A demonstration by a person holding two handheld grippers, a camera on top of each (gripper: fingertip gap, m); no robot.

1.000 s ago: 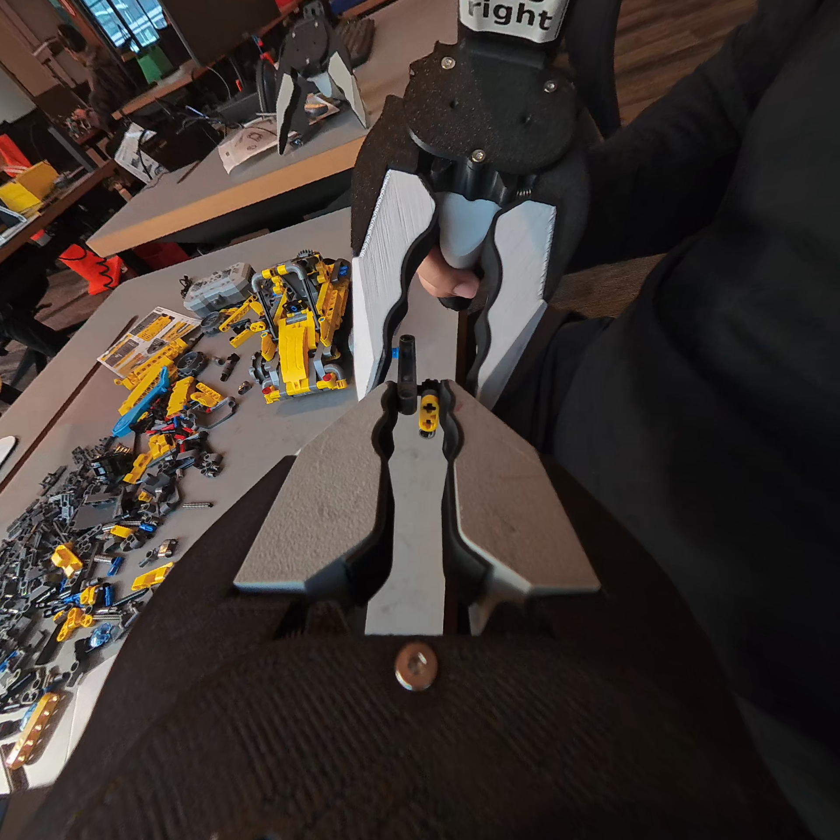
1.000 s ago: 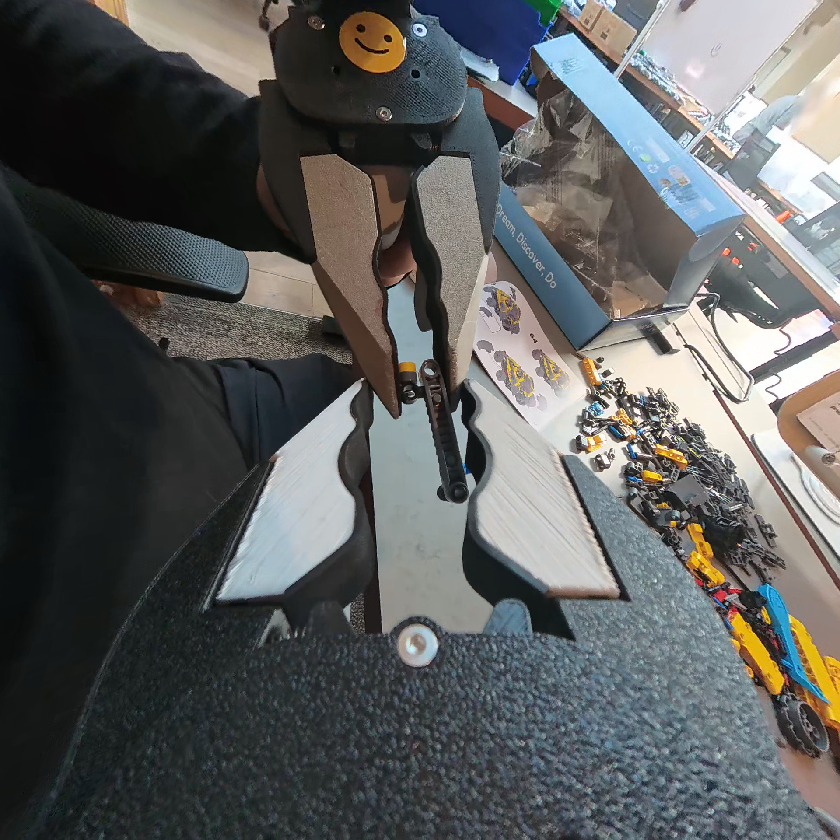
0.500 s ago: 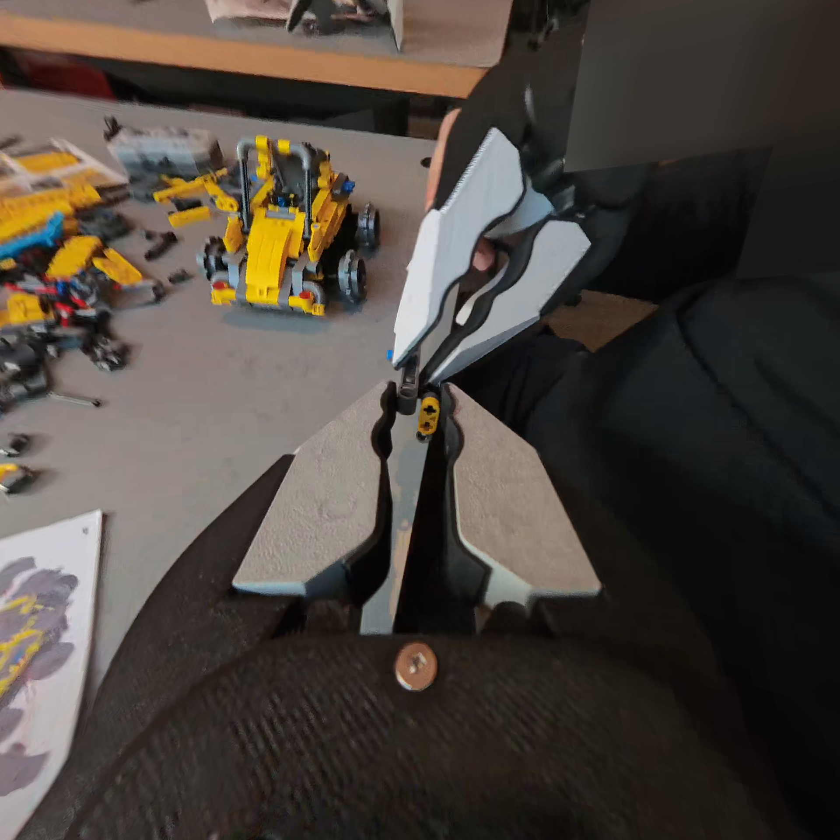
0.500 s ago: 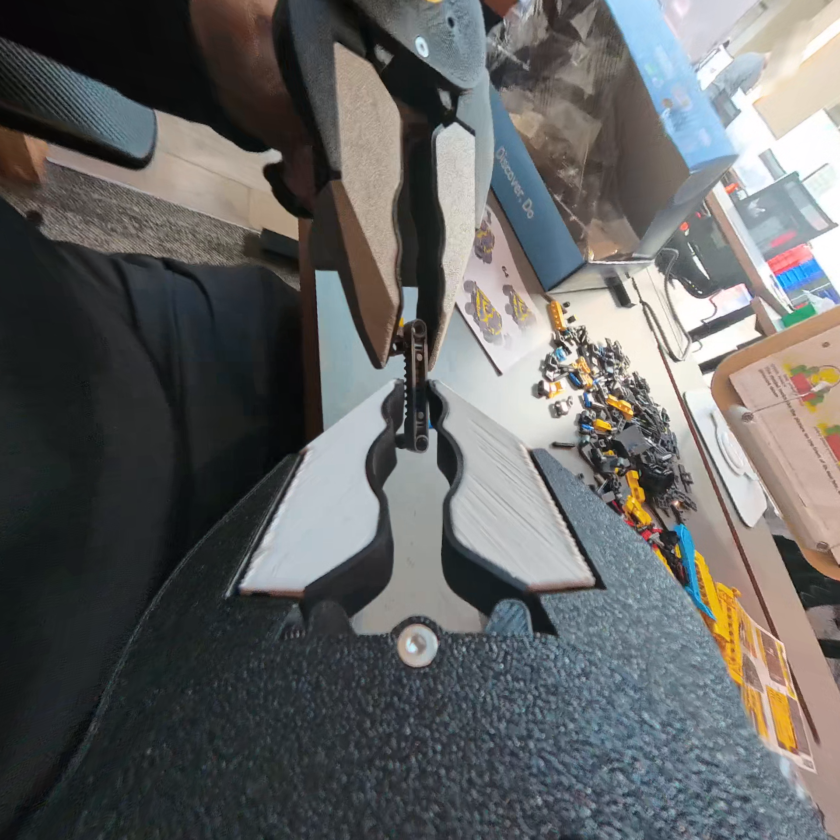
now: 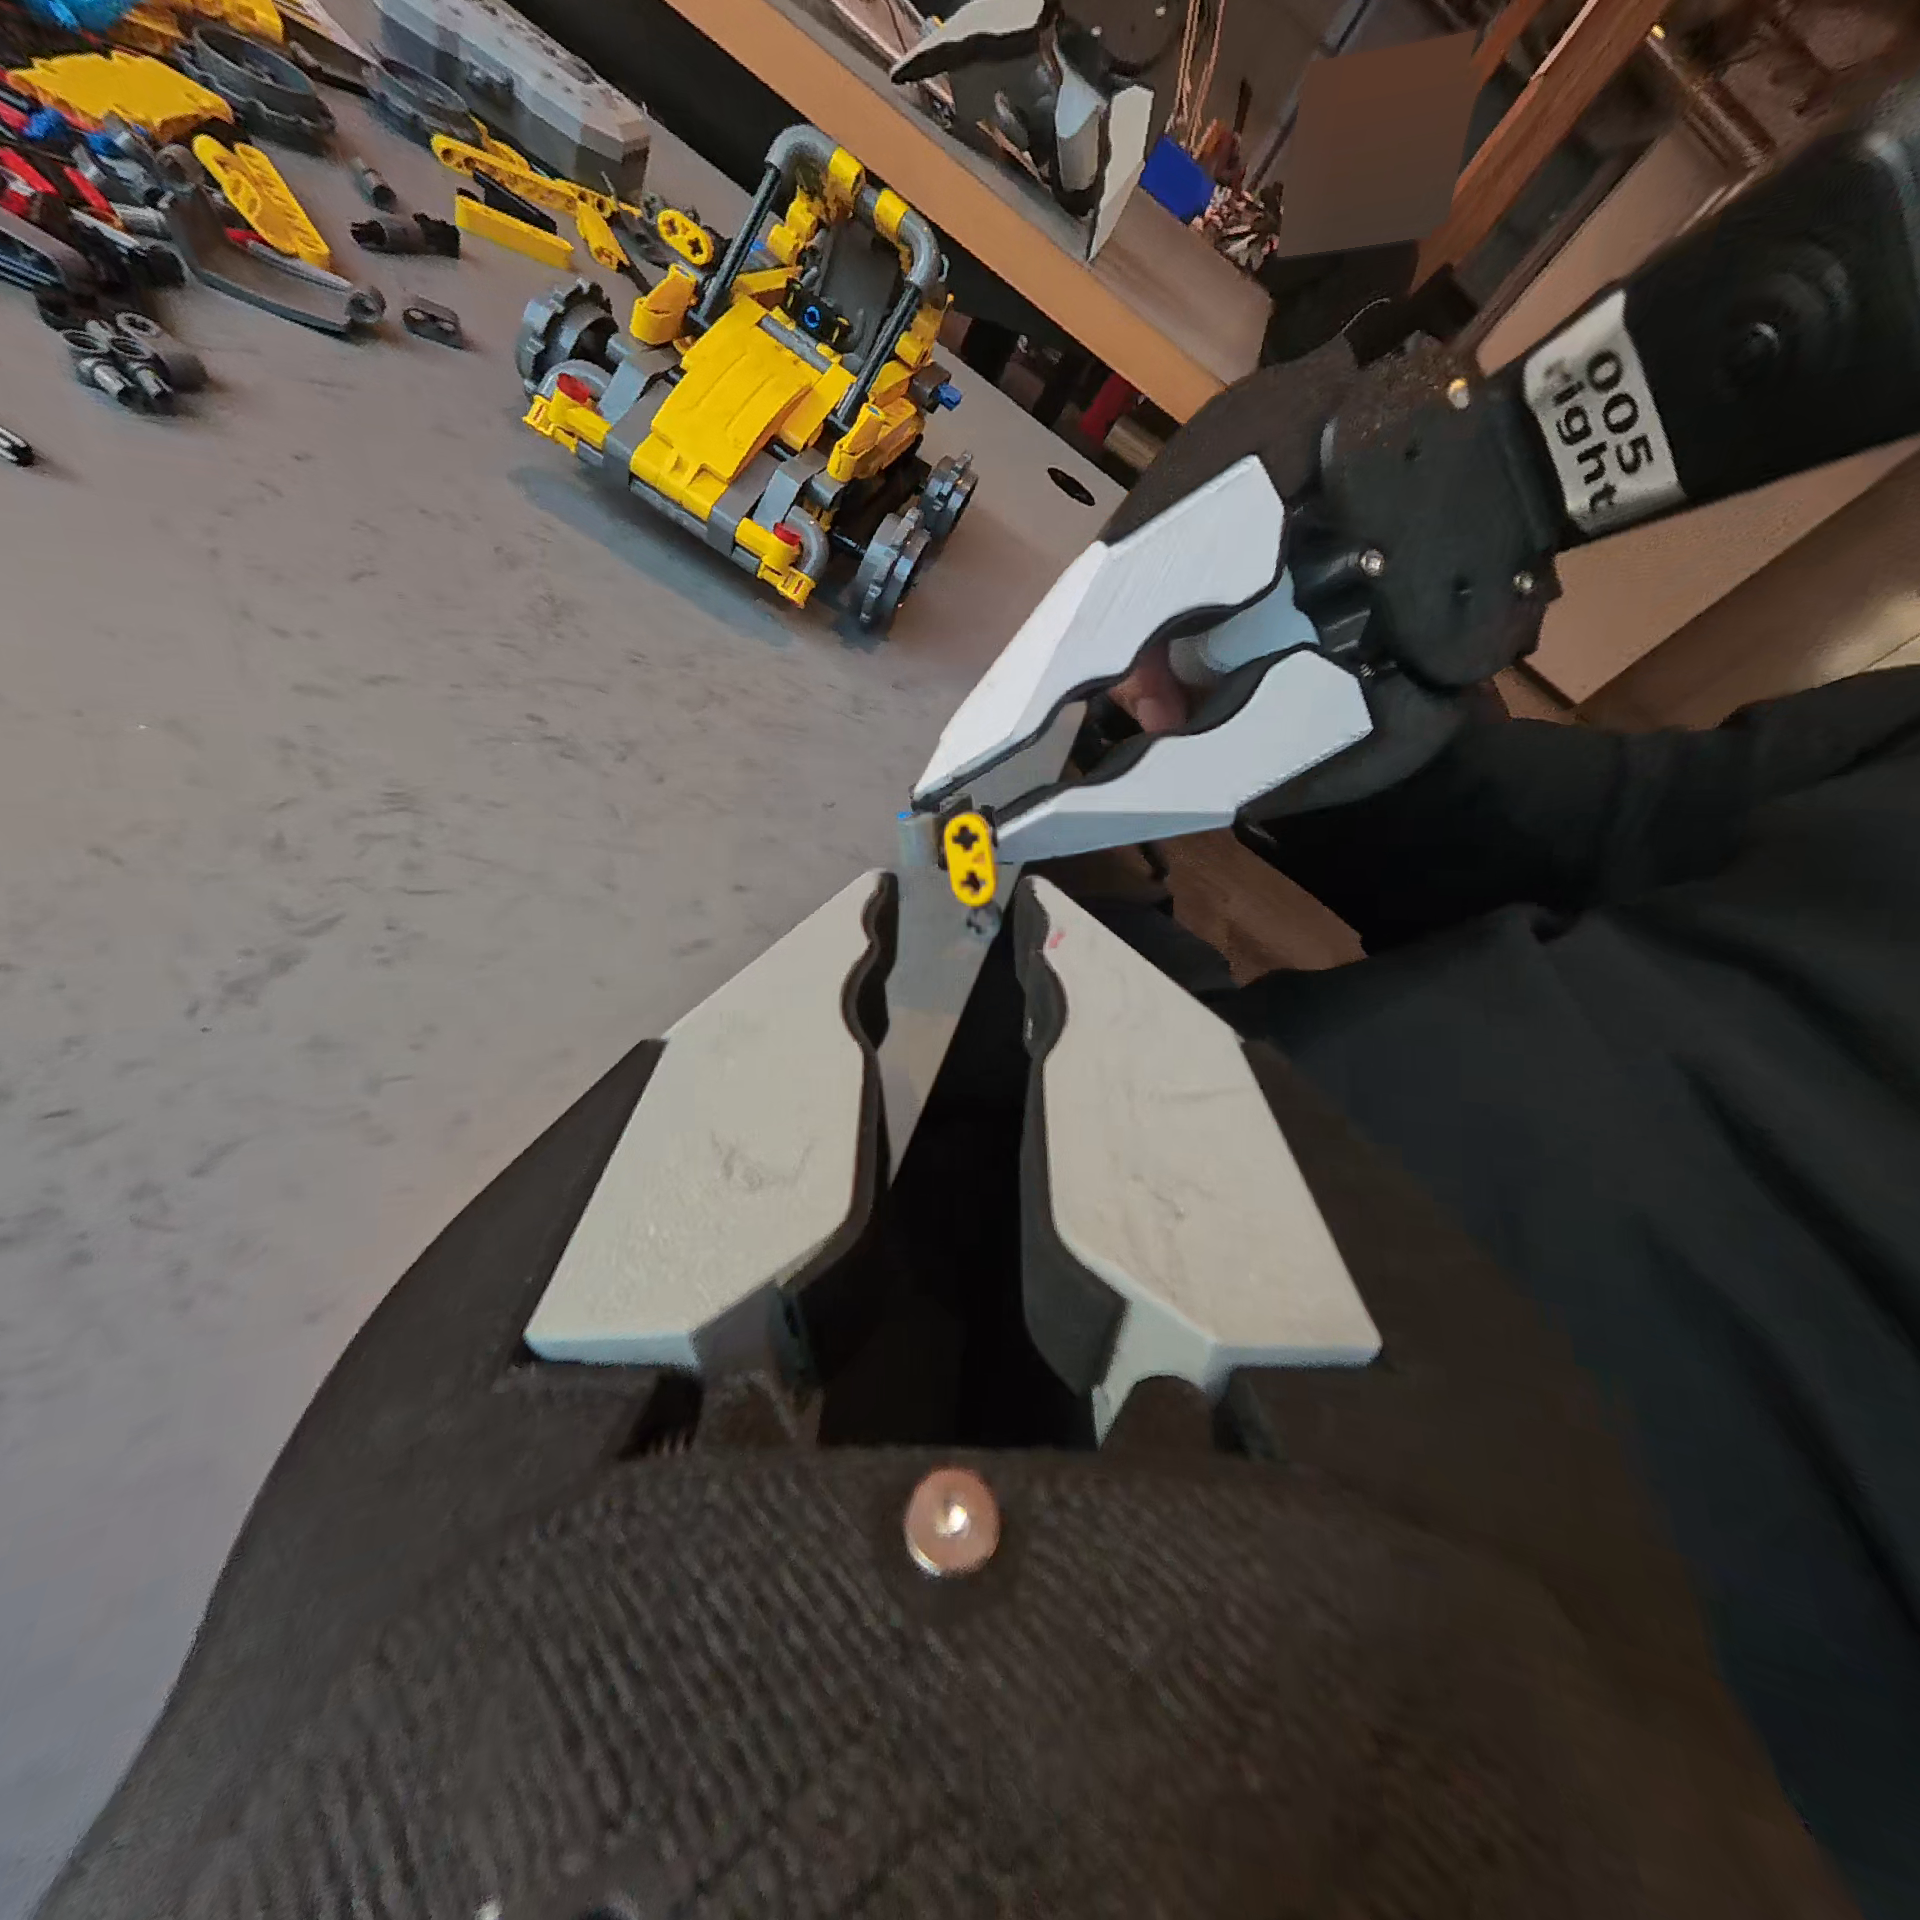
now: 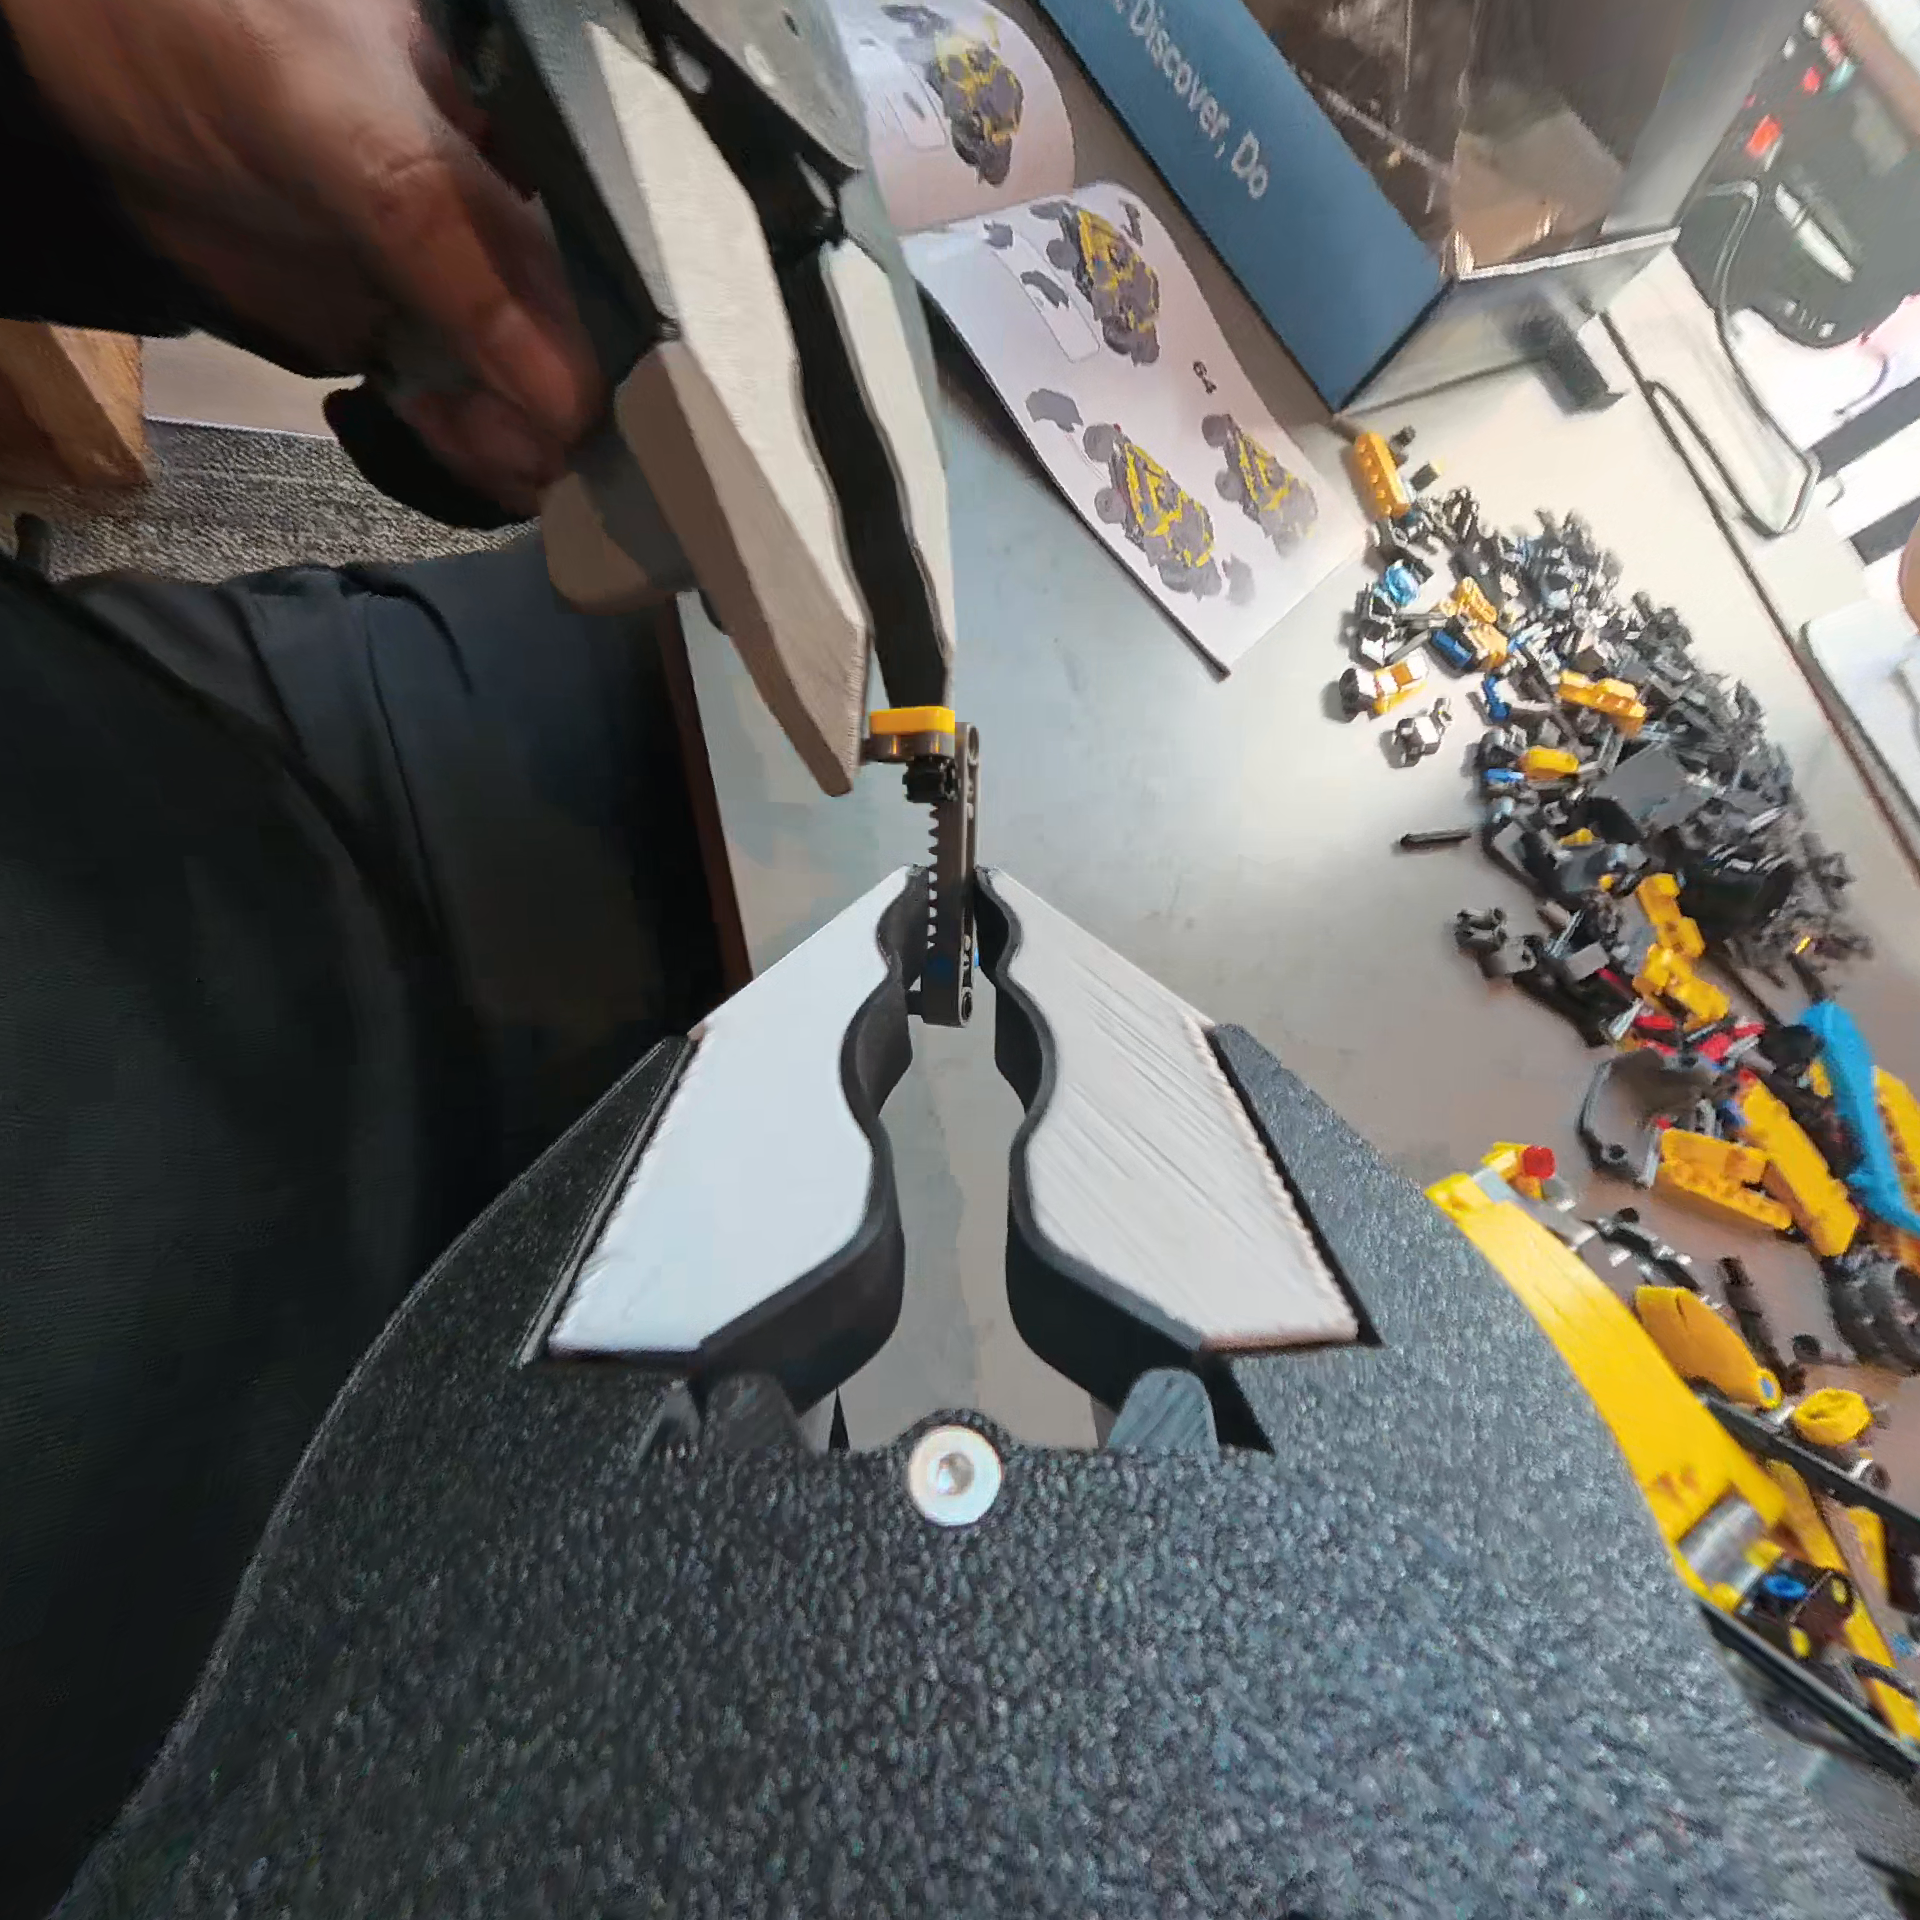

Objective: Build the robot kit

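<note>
Right wrist view: right gripper [image 6: 948, 883], its ribbed pale jaws narrowed onto a slim black toothed rack piece [image 6: 951, 894] with a yellow connector [image 6: 911, 719] on its far end. Left gripper [image 5: 951, 883] jaws stand apart around that connector (contact unclear). Matte grey tabletop [image 5: 312, 779]; knobbly yellow toy vehicle [image 5: 758, 405] far left; an open blue box [image 6: 1351, 156] holds crinkled plastic.

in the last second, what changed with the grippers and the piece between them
The right gripper closed on the black beam; a second ago its fingers stood open around it. Both grippers swung, so in the left view it now reaches in from the side, not head-on. The yellow piece now sits at the very tips of the left gripper; whether it is still gripped is unclear. The car stayed on the table.
</note>
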